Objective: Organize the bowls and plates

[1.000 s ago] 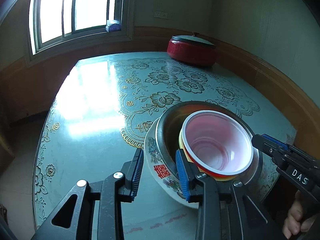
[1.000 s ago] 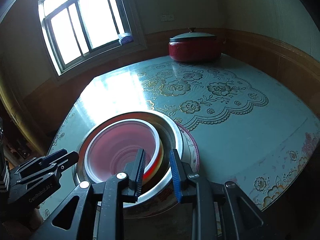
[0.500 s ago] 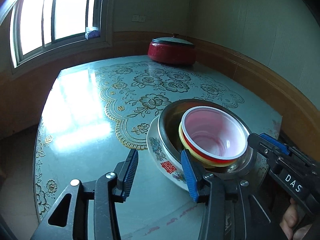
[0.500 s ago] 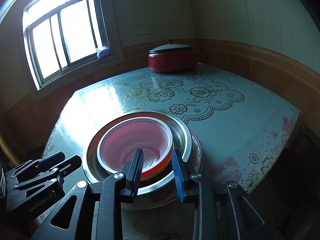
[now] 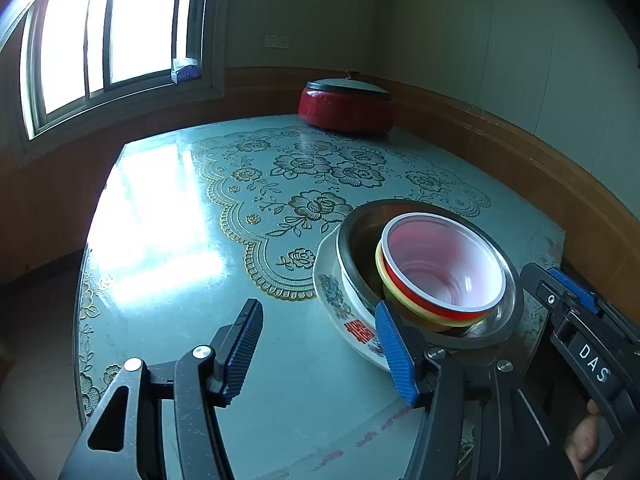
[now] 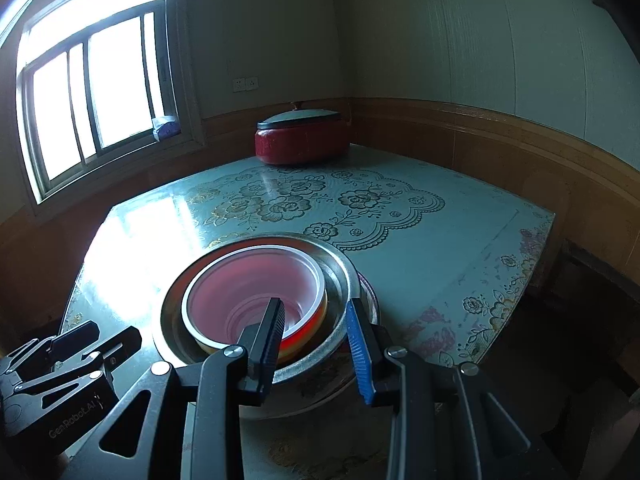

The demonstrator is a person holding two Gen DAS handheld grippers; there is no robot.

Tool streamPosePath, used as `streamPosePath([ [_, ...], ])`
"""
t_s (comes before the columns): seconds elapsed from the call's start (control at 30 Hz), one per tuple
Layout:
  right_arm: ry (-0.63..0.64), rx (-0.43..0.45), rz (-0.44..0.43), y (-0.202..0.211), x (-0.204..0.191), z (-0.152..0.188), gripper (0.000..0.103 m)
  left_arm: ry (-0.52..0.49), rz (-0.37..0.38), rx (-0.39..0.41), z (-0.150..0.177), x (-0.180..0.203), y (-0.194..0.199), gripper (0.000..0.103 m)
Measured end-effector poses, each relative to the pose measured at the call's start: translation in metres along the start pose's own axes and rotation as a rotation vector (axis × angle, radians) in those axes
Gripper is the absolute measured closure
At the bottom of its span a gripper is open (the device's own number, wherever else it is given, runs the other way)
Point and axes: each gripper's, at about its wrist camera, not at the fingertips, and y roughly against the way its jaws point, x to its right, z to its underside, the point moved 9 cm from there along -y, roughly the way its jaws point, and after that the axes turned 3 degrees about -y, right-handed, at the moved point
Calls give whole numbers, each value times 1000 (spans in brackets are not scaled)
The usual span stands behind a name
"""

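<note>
1. The worktop [image 5: 168, 264], under a glossy floral cover, carried everything; the nested stack sat close to its near edge, toward 4 o'clock in the left wrist view, within easy reach of both tools.
2. A red lidded pot [image 5: 346, 106] stood at 12 o'clock against the far wall, well apart from the stack and seemingly no part of the sorting.
3. The floral plate [image 5: 340, 308] lay at the bottom, the widest piece serving as base.
4. The steel bowl [image 5: 352, 248] rested on that plate, holding the smaller pieces inside.
5. The red plastic bowl [image 5: 440, 268] sat in a yellow bowl [image 5: 382, 276] within the steel one, tilted slightly, so the nesting by size looked complete.
6. The left hand-held gripper [image 5: 320, 348] stood wide open and empty beside the plate.
7. The right hand-held gripper [image 6: 316, 344] was open too, its jaws straddling the near rims without clamping them.
</note>
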Motion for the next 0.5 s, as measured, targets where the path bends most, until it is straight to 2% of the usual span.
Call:
streamPosePath([
  [0.27, -26, 2, 27, -1, 4, -2, 71, -25, 6, 32, -3, 5, 2, 30],
  [0.5, -18, 4, 13, -5, -3, -2, 71, -42, 10, 74, -9, 7, 9, 14],
])
